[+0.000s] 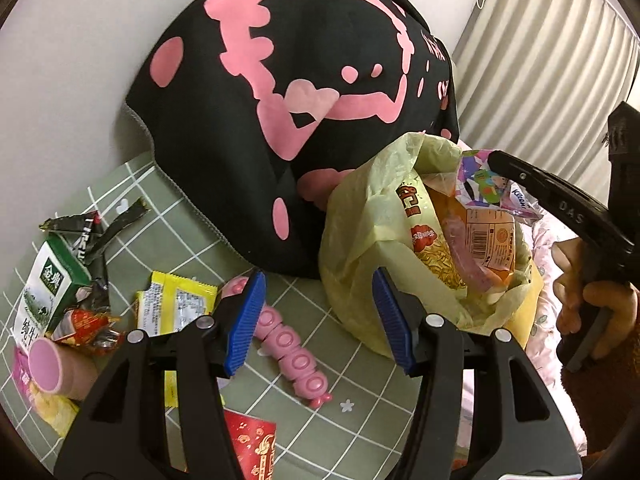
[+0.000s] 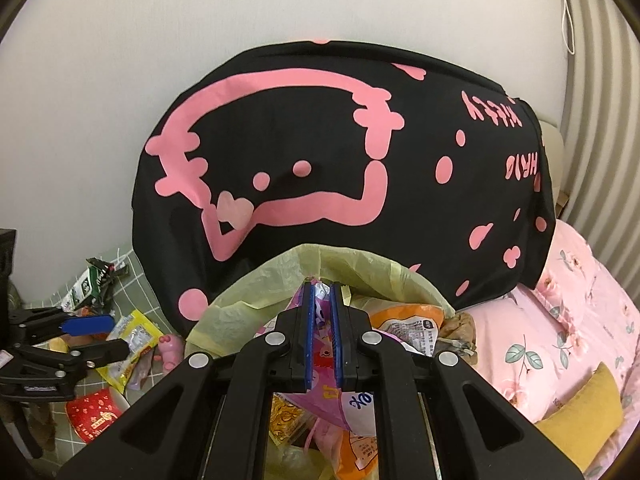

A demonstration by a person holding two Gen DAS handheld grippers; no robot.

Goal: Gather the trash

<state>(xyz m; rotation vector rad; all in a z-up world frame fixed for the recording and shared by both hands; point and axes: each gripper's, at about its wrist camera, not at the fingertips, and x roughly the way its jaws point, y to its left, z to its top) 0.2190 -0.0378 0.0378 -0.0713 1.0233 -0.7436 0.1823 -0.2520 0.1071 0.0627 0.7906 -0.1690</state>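
Observation:
A yellow-green plastic trash bag (image 1: 360,232) stands open on the green checked mat (image 1: 160,184), stuffed with snack packets. My right gripper (image 2: 322,292) is shut on a purple cartoon wrapper (image 2: 322,344) right over the bag's mouth (image 2: 240,304). In the left wrist view it (image 1: 496,158) reaches in from the right with that wrapper (image 1: 484,188). My left gripper (image 1: 318,320) is open and holds nothing, hovering over the mat left of the bag. Loose trash lies to its left: a milk carton (image 1: 48,292), a yellow sachet (image 1: 176,304), a black wrapper (image 1: 92,232) and a red wrapper (image 1: 84,324).
A pink caterpillar toy (image 1: 292,352) lies between the left fingers' lines. A big black cushion with pink print (image 1: 304,120) leans on the wall behind the bag. A red packet (image 1: 252,444) lies near the front. Pink floral bedding (image 2: 560,340) and a yellow pillow (image 2: 580,412) lie on the right.

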